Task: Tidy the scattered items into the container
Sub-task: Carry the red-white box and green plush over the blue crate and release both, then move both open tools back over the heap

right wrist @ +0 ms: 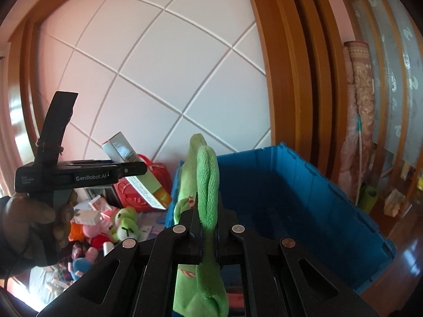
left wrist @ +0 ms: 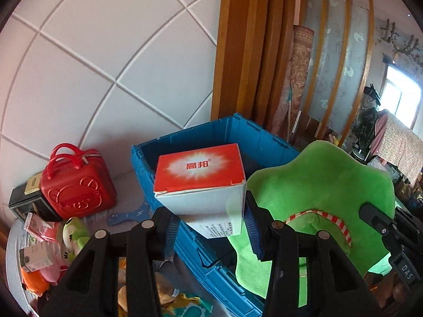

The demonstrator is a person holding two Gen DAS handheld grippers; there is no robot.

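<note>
Red-and-white box [left wrist: 202,182] gripped in left gripper [left wrist: 211,227], held above blue crate's [left wrist: 253,137] near rim; its lower end hidden behind the pads. Green plush [right wrist: 208,185] pinched tight in right gripper [right wrist: 208,240], beside the crate; most of it cut off. Toy pile [right wrist: 105,227] left, blurred.

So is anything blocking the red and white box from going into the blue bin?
Nothing visible does. The left gripper holds the red and white box by the open blue bin, whose visible inside looks empty.
</note>
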